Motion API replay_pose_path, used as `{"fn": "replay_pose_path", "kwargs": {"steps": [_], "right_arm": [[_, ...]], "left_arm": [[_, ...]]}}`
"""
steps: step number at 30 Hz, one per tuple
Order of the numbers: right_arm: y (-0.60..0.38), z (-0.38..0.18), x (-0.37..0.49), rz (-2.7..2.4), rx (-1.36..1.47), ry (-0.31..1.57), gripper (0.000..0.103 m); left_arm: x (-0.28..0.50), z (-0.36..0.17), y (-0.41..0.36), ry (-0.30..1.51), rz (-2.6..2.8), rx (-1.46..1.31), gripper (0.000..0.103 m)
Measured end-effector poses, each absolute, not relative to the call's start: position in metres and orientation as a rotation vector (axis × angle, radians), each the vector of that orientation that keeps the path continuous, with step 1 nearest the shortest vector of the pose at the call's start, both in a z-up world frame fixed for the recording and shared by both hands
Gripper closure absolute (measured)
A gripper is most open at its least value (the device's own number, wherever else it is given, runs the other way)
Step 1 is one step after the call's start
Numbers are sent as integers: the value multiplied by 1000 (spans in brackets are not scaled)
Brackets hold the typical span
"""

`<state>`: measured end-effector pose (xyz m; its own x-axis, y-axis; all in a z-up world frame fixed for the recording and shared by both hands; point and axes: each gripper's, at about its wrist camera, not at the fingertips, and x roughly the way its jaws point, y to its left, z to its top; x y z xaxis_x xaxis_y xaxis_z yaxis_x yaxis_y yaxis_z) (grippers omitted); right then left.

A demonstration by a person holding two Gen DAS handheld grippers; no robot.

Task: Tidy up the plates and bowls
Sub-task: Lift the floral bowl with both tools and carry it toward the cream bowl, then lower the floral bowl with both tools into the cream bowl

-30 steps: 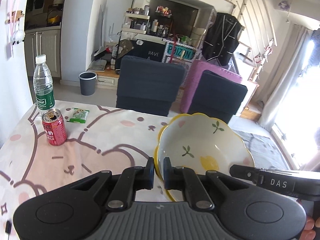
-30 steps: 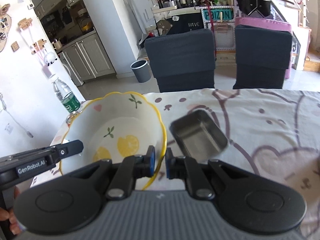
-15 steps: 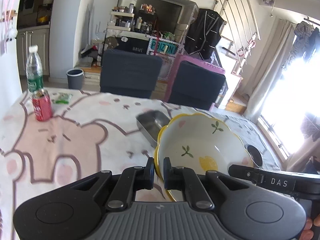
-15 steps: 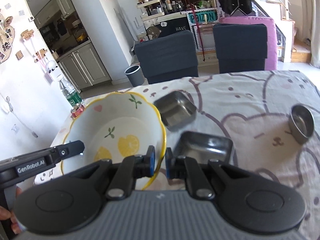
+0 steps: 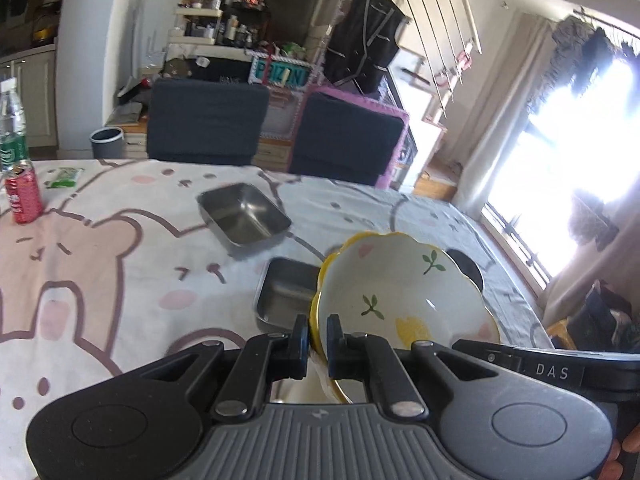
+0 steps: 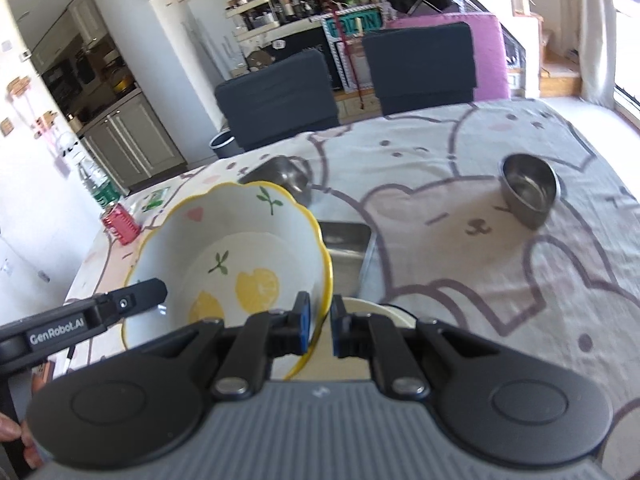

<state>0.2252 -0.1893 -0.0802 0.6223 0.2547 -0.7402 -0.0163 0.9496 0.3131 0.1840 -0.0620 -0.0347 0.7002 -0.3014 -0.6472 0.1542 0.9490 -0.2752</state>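
Left wrist view: we hold the bowl (image 5: 400,296) in the air above the table (image 5: 120,264), tilted, its scalloped yellow rim pinched by both claws on opposite sides. Our left gripper (image 5: 317,340) is clamped narrow on the near rim, one finger inside and one outside. In the right wrist view our right gripper (image 6: 320,328) grips the other side of the rim the same way.

We judge the bowl to be glazed ceramic: stiff, fairly heavy, slick and breakable, so the rim is the only good hold and two grips keep it from swinging.

Just below sits a square steel tray (image 5: 286,294), with a second tray (image 5: 244,216) farther off. A round steel cup (image 6: 530,188) stands well apart to the right. Something pale and round (image 6: 376,308) shows beneath our right gripper; we cannot tell what it is. A red can (image 5: 22,196) and a bottle (image 5: 12,128) stand at the far left edge.
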Motion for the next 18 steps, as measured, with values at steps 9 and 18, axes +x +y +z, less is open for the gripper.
{"fn": "replay_pose_path", "kwargs": {"steps": [9,18], "right_arm": [[-205,-104,224,112,252,1013,91],[-207,-124,227,88,253,1133,91]], "left_arm": [[196,-69,-80,922,-287,-217,94],[199,-90,-84,1007,-300,-176,93]]}}
